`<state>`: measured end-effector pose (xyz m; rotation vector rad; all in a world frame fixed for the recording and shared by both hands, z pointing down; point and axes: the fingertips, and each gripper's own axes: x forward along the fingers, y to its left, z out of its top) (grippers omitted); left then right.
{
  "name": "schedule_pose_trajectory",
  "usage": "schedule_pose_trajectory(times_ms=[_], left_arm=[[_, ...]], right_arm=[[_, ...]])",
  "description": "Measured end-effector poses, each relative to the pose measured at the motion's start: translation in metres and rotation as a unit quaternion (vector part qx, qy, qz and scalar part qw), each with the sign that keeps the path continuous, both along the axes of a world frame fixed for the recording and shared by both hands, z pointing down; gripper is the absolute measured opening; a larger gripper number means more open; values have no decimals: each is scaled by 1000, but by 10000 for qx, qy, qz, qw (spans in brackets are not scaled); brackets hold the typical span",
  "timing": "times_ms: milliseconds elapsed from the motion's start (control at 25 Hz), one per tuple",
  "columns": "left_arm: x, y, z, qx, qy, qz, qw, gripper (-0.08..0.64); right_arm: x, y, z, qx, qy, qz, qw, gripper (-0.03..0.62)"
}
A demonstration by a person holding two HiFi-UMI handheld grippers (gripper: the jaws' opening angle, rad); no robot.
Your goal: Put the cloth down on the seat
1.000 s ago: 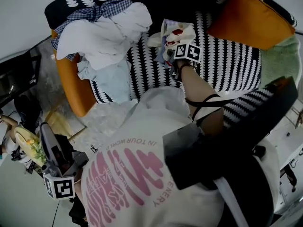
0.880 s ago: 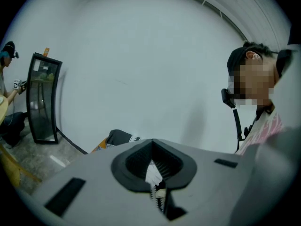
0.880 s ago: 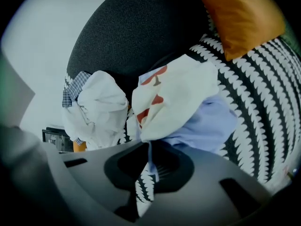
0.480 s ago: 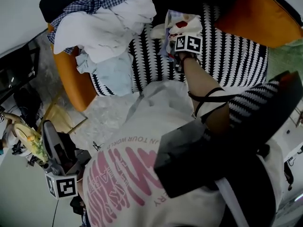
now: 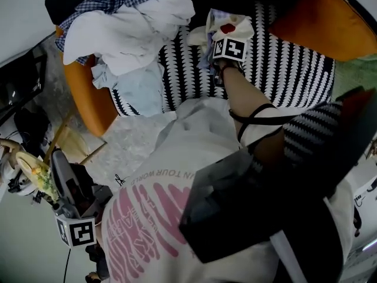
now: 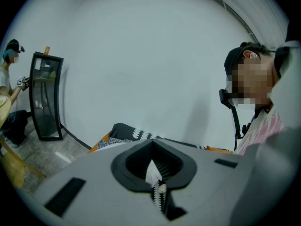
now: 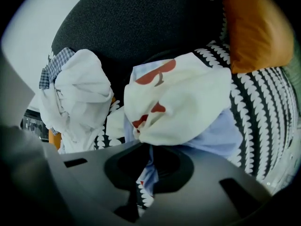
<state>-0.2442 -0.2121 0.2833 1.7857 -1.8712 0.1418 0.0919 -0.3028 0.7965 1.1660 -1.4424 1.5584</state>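
The cloth, cream with red patches and a pale blue underside, hangs bunched just over the black-and-white patterned seat. My right gripper points steeply down and is shut on it. In the right gripper view the cloth billows above the jaws and a strip of it is pinched where the right gripper closes. My left gripper is held low at the left, away from the seat. In its own view the left gripper has its jaws together with nothing in them.
A pile of white, checked and light blue clothes covers the seat's left part. An orange cushion lies at the right and an orange side at the left. A black-framed panel stands by the wall.
The right gripper has tilted a little with the cloth still pinched, which now sits slightly higher in the head view. The left gripper has stayed put.
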Motion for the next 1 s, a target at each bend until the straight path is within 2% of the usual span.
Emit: schedule_pose_trajectory(times_ms=[240, 440, 560, 680, 800, 1000], left_arm=[[4, -8, 3, 51, 25, 83, 9999, 9], [2, -10, 4, 90, 13, 121, 9999, 9], [4, -12, -1, 171, 24, 180, 9997, 9], [7, -13, -3, 255, 147, 190, 9994, 9], [9, -14, -2, 304, 205, 180, 9992, 9], [13, -3, -13, 487, 188, 157, 9985, 9]], right_arm=[[-1, 4, 1, 150, 4, -110, 9998, 31], [-4, 5, -2, 336, 373, -178, 9986, 54], [1, 4, -8, 397, 517, -228, 9976, 106], [6, 4, -10, 357, 450, -216, 9981, 177], [5, 3, -9, 322, 325, -248, 9986, 316], [5, -2, -23, 468, 212, 72, 9987, 370]])
